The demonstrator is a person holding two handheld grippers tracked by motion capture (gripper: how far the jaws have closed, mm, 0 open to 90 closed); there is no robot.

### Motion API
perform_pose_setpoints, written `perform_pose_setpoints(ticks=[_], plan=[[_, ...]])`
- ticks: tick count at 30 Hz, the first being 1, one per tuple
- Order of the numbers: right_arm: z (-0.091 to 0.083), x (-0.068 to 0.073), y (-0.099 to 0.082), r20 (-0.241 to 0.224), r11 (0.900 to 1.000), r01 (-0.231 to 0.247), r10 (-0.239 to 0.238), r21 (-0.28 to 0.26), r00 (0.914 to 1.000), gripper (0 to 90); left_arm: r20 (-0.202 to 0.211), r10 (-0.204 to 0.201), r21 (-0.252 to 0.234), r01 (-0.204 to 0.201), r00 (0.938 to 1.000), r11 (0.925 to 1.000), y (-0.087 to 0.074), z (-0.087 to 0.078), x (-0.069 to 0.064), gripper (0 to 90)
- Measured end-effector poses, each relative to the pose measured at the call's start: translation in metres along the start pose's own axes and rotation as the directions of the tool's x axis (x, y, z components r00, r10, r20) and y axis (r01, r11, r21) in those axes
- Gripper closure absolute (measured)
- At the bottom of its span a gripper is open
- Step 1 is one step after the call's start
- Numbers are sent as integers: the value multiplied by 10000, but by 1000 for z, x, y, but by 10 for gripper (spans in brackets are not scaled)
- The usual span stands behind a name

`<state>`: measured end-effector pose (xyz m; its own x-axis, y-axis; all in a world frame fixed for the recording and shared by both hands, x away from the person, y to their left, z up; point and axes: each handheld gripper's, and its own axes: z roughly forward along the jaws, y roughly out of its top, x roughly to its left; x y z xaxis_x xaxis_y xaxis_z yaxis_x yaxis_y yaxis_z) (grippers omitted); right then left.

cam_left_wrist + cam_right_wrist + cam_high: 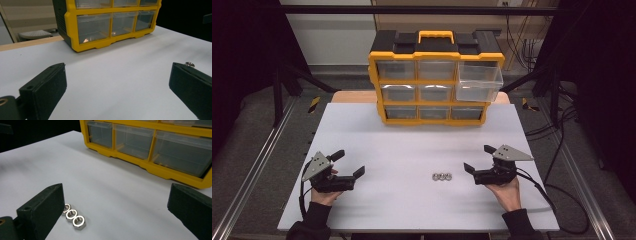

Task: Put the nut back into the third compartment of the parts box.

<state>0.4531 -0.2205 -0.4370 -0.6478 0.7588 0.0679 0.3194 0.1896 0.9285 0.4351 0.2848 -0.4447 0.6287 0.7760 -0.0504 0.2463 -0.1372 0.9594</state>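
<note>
L gripper (348, 163) sat on the white table (412, 145) at the near left, held in the person's left hand (324, 192), jaws spread wide w/ nothing between them. R gripper (479, 158) sat at the near right in the right hand (504, 189), jaws likewise wide apart & empty. Three steel hex nuts (442, 176) lay in a short row, touching each other, on the table betw. the two grippers, nearer the R one; in the right gripper view the nuts (74, 217) lay just beside one jaw, outside the gap. Yellow drawer organizer (435, 80) stood at the table's far edge, its top-right drawer (478, 82) pulled out; the other drawers were shut.
</note>
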Motion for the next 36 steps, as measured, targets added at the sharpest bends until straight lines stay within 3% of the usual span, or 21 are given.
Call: perform_pose_setpoints(ticks=[12, 22, 36], plan=[[29, 13, -3, -481, 9938, 190, -138, 1095, 9987, 49, -10, 21, 13, -21, 10000, 10000, -1, 0, 0, 10], [47, 21, -20, -807, 9752, 312, -138, 2190, 9966, 109, 12, 0, 54, 0, 10000, 10000, -1, 1, 0, 10], [62, 24, -32, -1553, 9528, 434, 40, 3003, 9879, 399, -27, 5, 114, -5, 10000, 9999, -2, 1, 0, 12]])
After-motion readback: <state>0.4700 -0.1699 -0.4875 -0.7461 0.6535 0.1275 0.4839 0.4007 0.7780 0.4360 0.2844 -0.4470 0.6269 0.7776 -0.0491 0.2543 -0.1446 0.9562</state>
